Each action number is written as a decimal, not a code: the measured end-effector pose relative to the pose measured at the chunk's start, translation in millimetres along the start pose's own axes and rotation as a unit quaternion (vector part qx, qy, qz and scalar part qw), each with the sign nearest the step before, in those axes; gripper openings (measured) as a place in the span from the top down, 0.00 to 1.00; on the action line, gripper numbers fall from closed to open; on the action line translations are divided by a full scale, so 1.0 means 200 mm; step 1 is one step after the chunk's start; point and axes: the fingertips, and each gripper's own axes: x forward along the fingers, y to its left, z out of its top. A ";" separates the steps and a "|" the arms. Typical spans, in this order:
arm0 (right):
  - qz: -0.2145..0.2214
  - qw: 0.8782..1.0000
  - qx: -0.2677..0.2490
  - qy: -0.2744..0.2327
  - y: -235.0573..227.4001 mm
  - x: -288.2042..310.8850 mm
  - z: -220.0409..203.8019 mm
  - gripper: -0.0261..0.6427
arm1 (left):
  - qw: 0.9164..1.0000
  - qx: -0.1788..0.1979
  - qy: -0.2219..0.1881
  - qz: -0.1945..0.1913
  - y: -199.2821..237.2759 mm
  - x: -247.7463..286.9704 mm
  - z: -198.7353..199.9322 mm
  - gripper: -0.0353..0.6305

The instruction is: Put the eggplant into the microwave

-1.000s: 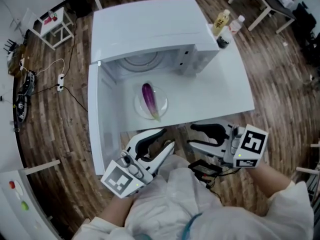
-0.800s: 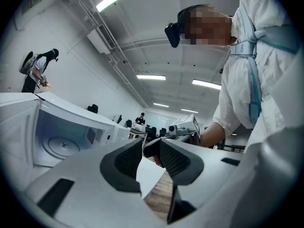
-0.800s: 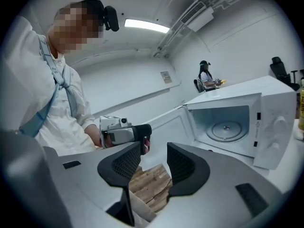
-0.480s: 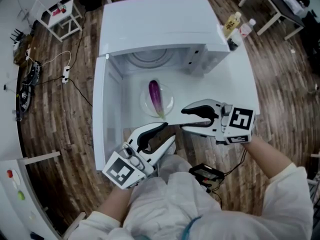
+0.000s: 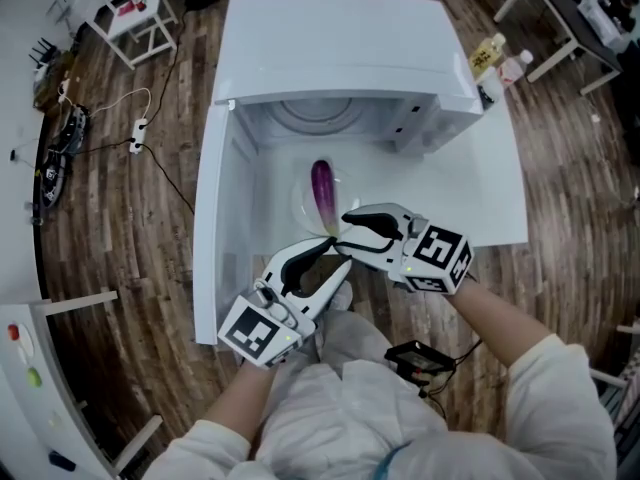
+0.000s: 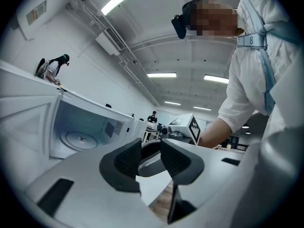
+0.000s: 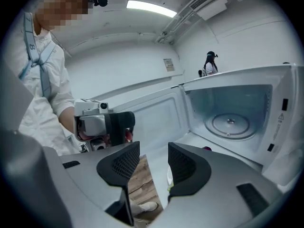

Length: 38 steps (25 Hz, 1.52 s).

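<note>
A white counter [image 5: 470,193] stands on a dark wood-plank floor [image 5: 120,238] in a brightly lit workshop. It carries a white microwave [image 5: 340,48] whose door [image 5: 208,238] hangs open along the counter's left edge. The open cavity shows a round glass turntable [image 5: 300,118].

The eggplant [image 5: 322,190], purple with its green stem toward the near edge, lies on a clear plate [image 5: 300,203]. The plate sits on the counter just in front of the cavity, outside the microwave.

A person in a white coat leans over the near edge with a gripper in each hand. The right gripper [image 5: 345,233] tilts down at the stem end of the eggplant, close to it but not touching. Its jaws are opening, with only the plate rim and counter showing through the gap. The left gripper [image 5: 335,265] is just beside it at the counter's near edge, pointing level, its jaws apart and empty.

To the right of the plate the counter runs bare to its far corner, where two bottles [image 5: 488,53] stand beside the microwave. On the left, the open door walls in the plate, so the free approach is from the front and the right.

A power strip [image 5: 140,128] and cables trail across the floor to the left. A small white side table [image 5: 135,13] stands in the far-left corner. A black device [image 5: 415,356] with a cord lies near the person's lap.
</note>
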 end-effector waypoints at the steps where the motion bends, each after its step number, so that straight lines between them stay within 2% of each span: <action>1: -0.021 1.000 0.010 -0.005 -0.04 0.02 -0.02 0.68 | 1.000 -0.002 -0.002 0.007 0.03 0.00 -0.02 0.78; 6: -0.130 0.990 0.056 -0.021 -0.22 0.09 -0.14 0.68 | 0.999 -0.010 -0.001 0.037 0.13 0.01 -0.11 0.77; 13: -0.225 0.967 0.119 -0.010 -0.38 0.19 -0.33 0.68 | 0.997 -0.028 -0.002 0.067 0.24 0.00 -0.18 0.77; 23: -0.261 0.948 0.184 0.002 -0.46 0.30 -0.49 0.68 | 0.996 -0.034 0.012 0.077 0.27 -0.01 -0.27 0.77; 32: -0.282 0.938 0.200 0.025 -0.48 0.37 -0.56 0.68 | 0.996 -0.043 0.016 0.073 0.26 0.00 -0.30 0.77; 38: -0.288 0.938 0.186 0.045 -0.49 0.38 -0.56 0.68 | 0.996 -0.046 0.010 0.080 0.28 0.00 -0.28 0.77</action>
